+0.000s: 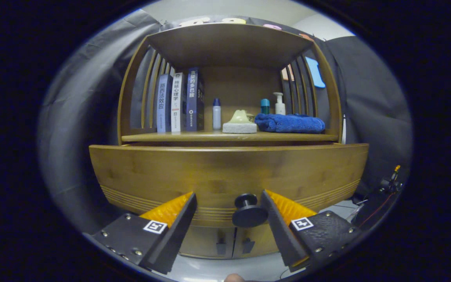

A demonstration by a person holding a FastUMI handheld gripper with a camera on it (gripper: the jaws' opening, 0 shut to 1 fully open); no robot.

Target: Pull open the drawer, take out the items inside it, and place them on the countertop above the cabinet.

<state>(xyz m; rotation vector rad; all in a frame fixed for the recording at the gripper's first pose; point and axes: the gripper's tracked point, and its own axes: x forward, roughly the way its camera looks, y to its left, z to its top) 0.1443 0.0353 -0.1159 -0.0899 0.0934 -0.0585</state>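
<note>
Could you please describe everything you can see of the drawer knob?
The drawer knob is dark and round, with a broad flat cap on a narrower neck, plastic or metal by its look. It juts from the closed wooden drawer front, low on the panel. It sits between the open gripper fingers, close against the right finger; whether they touch is unclear.

Black cloth booth wall (370,98) at 9 and 3 o'clock; pale ceiling (225,8) at 12; grey floor (217,270) at 6.
</note>
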